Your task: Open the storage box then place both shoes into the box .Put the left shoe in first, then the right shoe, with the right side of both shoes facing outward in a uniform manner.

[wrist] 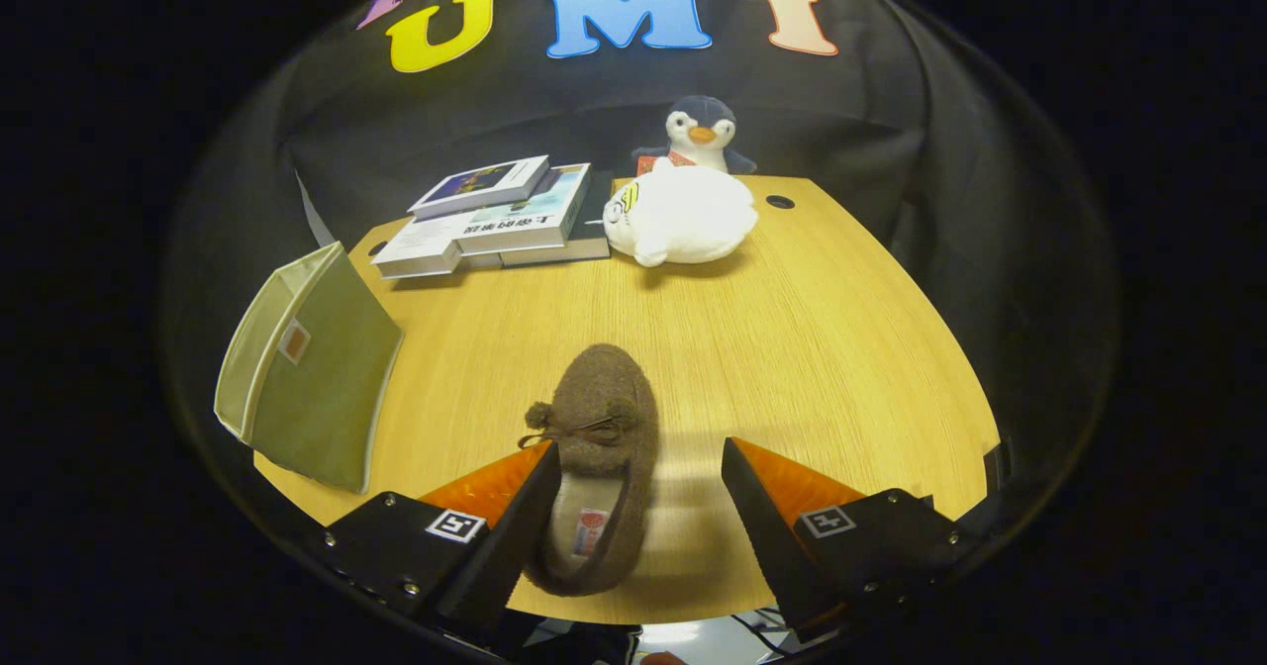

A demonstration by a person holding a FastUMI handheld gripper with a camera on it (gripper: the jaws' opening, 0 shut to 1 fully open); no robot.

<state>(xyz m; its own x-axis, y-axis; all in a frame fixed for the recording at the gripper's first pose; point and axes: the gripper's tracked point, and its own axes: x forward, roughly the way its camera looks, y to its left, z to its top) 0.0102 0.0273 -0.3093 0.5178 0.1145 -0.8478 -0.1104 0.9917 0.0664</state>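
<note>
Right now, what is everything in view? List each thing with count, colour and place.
Slipper: one, brown with a pompom bow, on the table between the fingers, against the left finger.
Storage box: one, green fabric, at the table's left edge, left of the slipper.
Books: a stack, mostly white covers, far left of the table.
Plush seal: one, white, beside the books.
Plush penguin: one, dark blue and white, behind the seal.
Table: one, light wood.
Gripper: one, fingers open, the right finger clear of the slipper.

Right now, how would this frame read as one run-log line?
gripper: open, astride shoe | brown shoe: on table, beside one finger, toe pointing away | green storage box: at table edge | shoes in box: cannot tell
</note>
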